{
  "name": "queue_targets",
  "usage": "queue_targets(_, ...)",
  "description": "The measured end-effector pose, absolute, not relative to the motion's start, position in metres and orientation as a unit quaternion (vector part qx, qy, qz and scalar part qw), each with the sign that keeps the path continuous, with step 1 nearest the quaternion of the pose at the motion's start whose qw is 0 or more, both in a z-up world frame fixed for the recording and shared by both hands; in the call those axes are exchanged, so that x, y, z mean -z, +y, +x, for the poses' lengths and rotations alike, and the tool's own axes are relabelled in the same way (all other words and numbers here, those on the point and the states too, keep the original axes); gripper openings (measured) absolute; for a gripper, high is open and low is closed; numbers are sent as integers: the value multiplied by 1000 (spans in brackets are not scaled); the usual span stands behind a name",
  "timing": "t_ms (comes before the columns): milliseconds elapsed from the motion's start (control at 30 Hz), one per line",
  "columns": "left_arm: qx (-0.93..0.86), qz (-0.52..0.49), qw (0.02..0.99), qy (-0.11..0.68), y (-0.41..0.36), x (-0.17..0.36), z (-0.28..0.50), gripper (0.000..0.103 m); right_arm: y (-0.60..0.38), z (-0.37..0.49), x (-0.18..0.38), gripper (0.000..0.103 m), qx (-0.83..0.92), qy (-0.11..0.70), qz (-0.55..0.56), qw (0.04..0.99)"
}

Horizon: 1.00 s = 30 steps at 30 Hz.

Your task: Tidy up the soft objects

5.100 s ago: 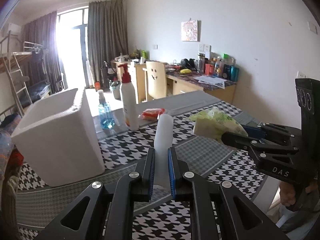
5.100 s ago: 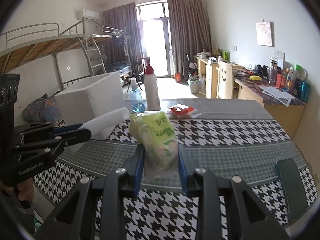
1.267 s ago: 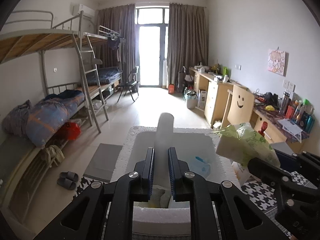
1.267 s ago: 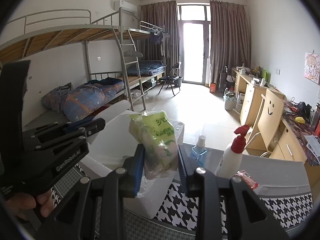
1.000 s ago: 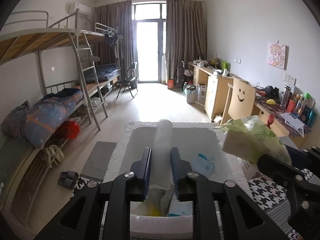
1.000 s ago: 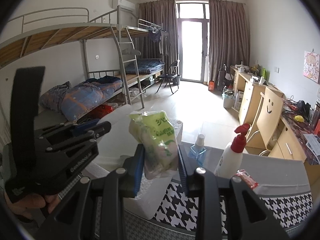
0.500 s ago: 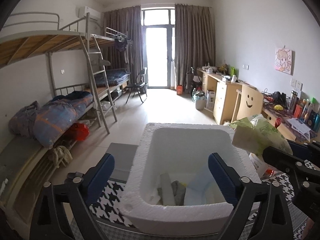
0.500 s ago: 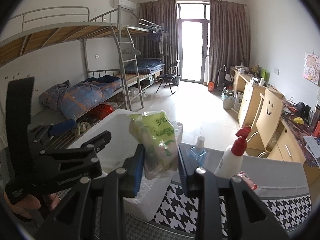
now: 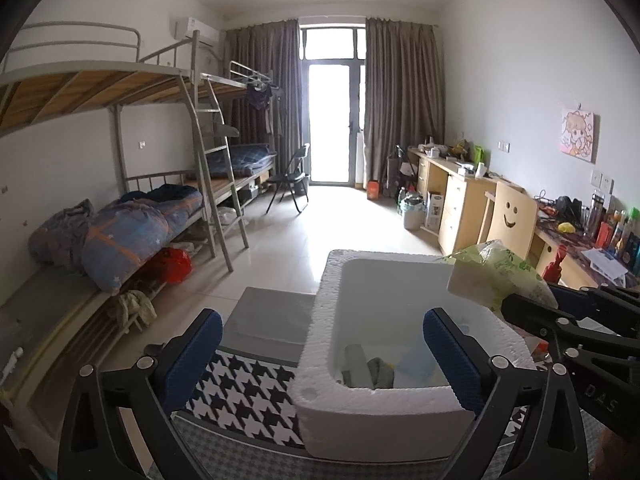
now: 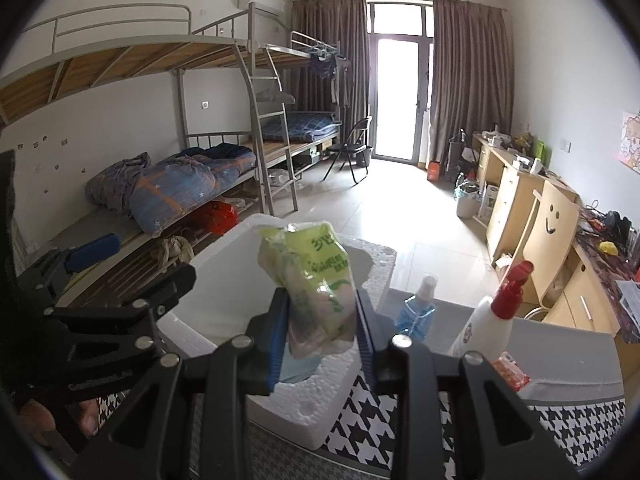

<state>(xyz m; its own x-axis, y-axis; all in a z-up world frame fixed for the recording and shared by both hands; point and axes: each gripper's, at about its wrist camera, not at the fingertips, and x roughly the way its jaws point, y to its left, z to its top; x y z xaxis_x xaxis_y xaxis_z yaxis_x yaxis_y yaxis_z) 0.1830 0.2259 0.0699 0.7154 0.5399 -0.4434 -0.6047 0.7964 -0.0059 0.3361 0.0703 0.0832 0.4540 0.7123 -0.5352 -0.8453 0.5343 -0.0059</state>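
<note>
I am holding my left gripper (image 9: 320, 344) before the box (image 9: 320, 332), which is sitting on the table (image 9: 248, 384) near its far edge. Folded things (image 9: 368, 368) are lying in the box's bottom. To the right, my right gripper (image 10: 322, 332) is holding a packet (image 10: 316, 280) over the box's right rim. Right of the box, a small bottle (image 10: 416, 312) and a pump bottle (image 10: 492, 320) are standing on the table, with a pouch (image 10: 512, 374) lying before the pump bottle.

Metal bunk beds (image 9: 120, 128) face wooden desks (image 9: 448, 188).
</note>
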Motion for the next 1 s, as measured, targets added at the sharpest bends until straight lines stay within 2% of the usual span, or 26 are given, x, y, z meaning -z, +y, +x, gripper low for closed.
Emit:
queue_targets(633,-341,-84,916,195,235,-70,147,102,89,349,-69,37,-469,269,-137,830)
queue_targets(700,-339,-85,916,198,234,-69,148,102,91,354,-67,46,-470,279,-133,827)
queue_targets(733,-340,-84,915,200,235,-68,148,102,91,354,-66,57,-468,280,-132,828)
queue_targets(800,-338,-83,916,201,233,-69,149,102,88,354,-65,69,-466,273,-133,831)
queue_targets(1000,-333,-83,919,197,228,-69,149,102,80,350,-69,71,-469,269,-130,831)
